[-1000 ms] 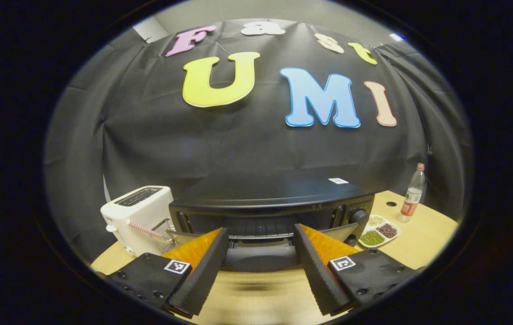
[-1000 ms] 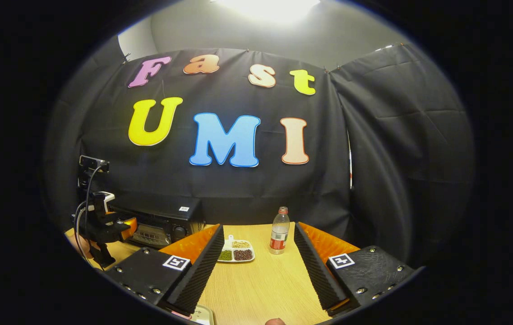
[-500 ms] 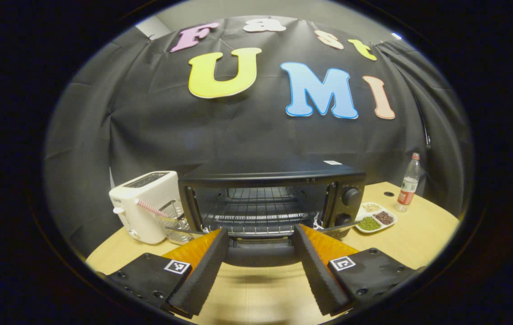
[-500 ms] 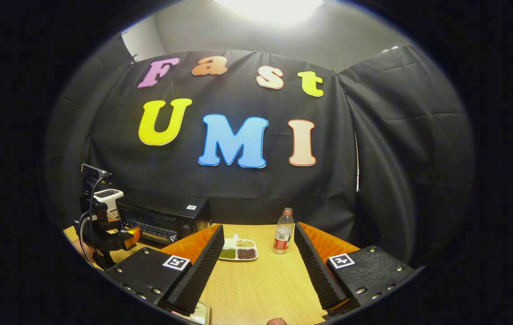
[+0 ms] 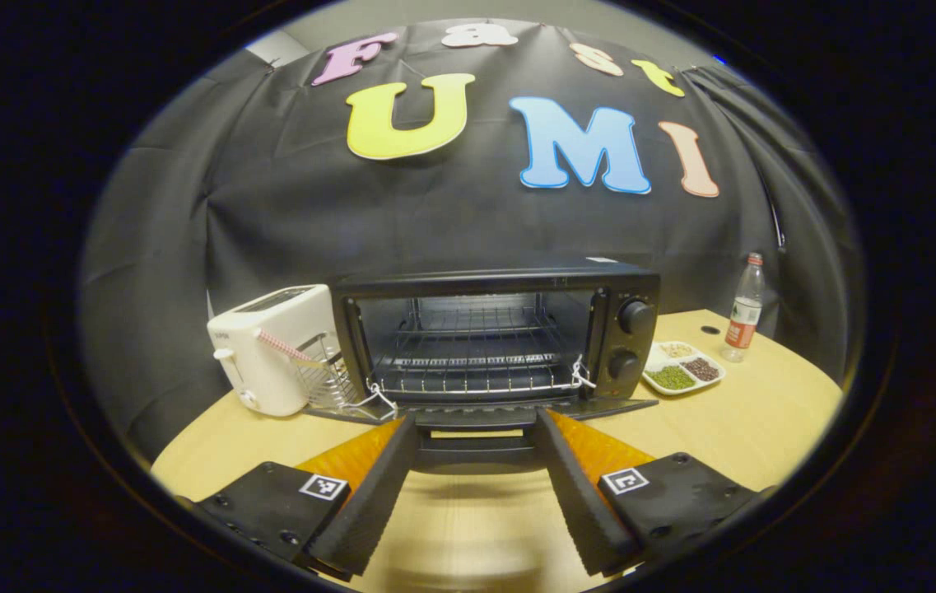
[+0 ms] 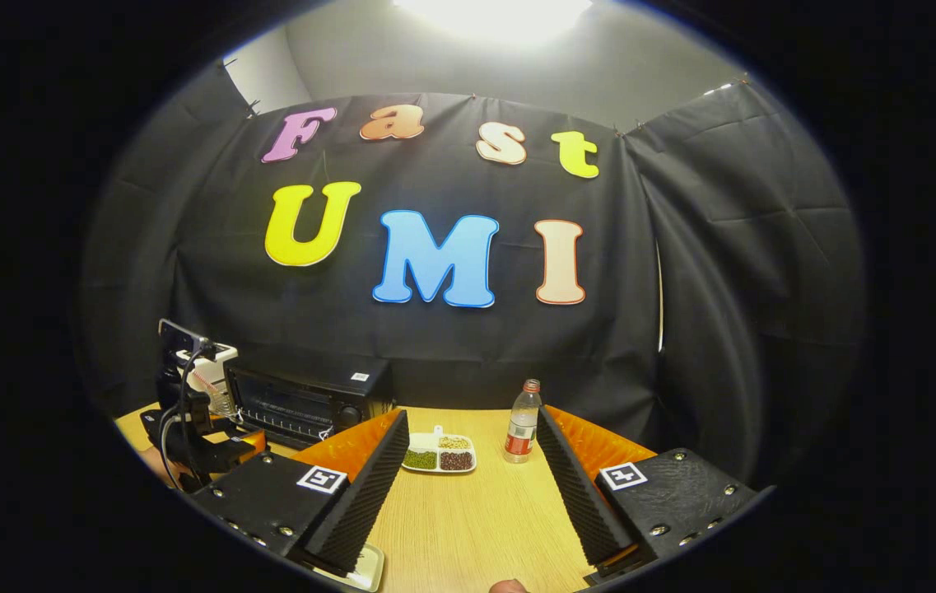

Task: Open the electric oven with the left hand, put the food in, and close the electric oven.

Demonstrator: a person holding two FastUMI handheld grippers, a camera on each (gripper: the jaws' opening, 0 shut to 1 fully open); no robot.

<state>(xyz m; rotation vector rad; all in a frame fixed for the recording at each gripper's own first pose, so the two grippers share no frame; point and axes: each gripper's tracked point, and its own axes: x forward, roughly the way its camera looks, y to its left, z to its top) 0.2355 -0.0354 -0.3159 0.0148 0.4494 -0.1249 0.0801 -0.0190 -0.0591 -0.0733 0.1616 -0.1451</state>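
Note:
The black electric oven (image 5: 632, 288) stands at the back of the table with its door (image 5: 616, 406) folded down flat. Its wire rack (image 5: 476, 362) is bare. My left gripper (image 5: 474, 424) is open right at the door's front edge, and the door handle (image 5: 476, 451) lies between its fingers. A white divided dish of beans (image 5: 682, 372) sits to the right of the oven. My right gripper (image 6: 472, 416) is open over the table with nothing in it, pointing toward the dish (image 6: 439, 455). In the right gripper view the left gripper (image 6: 204, 436) shows in front of the oven (image 6: 303, 399).
A white toaster (image 5: 270, 346) stands to the left of the oven, with a small wire basket beside it. A plastic bottle (image 5: 743, 309) is at the back right of the wooden table (image 5: 747, 420). A white tray edge (image 6: 360, 568) shows under my right gripper.
The oven door has swung from partly open down to flat, and my left gripper went down with its handle. The right gripper has barely shifted.

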